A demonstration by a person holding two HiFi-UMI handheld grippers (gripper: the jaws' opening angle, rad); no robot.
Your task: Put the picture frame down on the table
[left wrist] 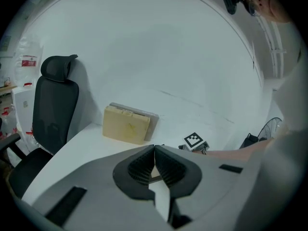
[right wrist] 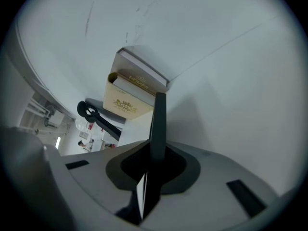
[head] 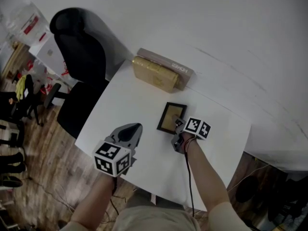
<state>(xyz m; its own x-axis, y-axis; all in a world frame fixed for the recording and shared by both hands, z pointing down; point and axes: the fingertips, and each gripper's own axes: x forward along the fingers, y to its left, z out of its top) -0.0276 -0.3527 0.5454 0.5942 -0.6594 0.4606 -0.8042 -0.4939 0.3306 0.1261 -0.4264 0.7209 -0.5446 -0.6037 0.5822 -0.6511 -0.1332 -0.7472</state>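
Dark-rimmed picture frame (head: 172, 118) at the set-down stage, near the middle of the white table (head: 120, 105).
The right gripper (head: 177, 123) is clamped on the frame's near edge, and in the right gripper view the frame stands edge-on between its jaws. Whether the frame already rests flat on the tabletop I cannot tell. The next move probably calls for easing it down until it lies flat, then parting the jaws and backing away. The left gripper (head: 136, 128), jaws together on nothing, hovers to the left. A tan box (head: 156, 73) sits beyond, well apart.
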